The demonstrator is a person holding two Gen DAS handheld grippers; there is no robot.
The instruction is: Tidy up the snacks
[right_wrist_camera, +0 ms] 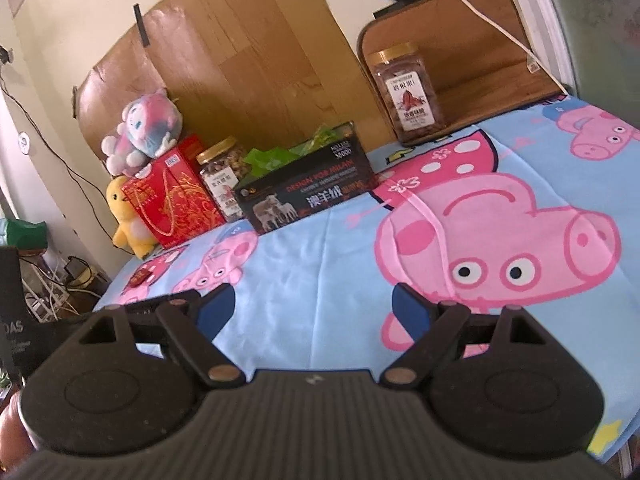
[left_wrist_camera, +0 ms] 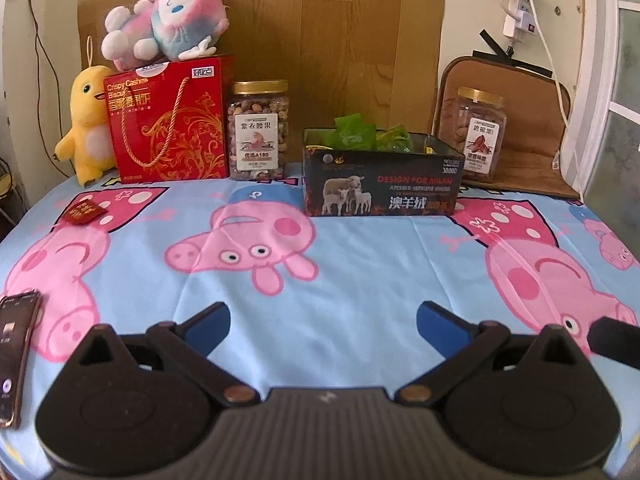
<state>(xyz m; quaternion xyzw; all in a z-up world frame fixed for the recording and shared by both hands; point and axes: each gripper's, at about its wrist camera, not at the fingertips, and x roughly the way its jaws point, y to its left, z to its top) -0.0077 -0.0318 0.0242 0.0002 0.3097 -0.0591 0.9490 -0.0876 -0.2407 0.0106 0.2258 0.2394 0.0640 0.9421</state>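
Both grippers are held low over the near part of the cloth [left_wrist_camera: 360,264], a blue sheet printed with pink cartoon pigs. The left gripper [left_wrist_camera: 323,322] is spread wide, nothing being held between its blue pads, and the right gripper [right_wrist_camera: 314,308] is likewise spread wide and empty; its tip is seen at the right edge of the left wrist view. At the far side of the cloth a dark box [left_wrist_camera: 382,184] with sheep pictured on its front is set, and green wrappers [left_wrist_camera: 356,132] are seen inside it above the rim. To the left of the box a nut jar [left_wrist_camera: 259,130] with a gold lid is stood upright, just beside a red gift bag [left_wrist_camera: 168,120], on which a pink and blue plush [left_wrist_camera: 168,20] is laid. A yellow plush [left_wrist_camera: 90,120] is placed left of the bag. A second jar [left_wrist_camera: 476,134] is stood well to the right of the box, on a brown mat. A small red packet [left_wrist_camera: 84,212] is left alone on the cloth at the left, well apart from the box, and a phone [left_wrist_camera: 16,356] is laid at the near left edge.
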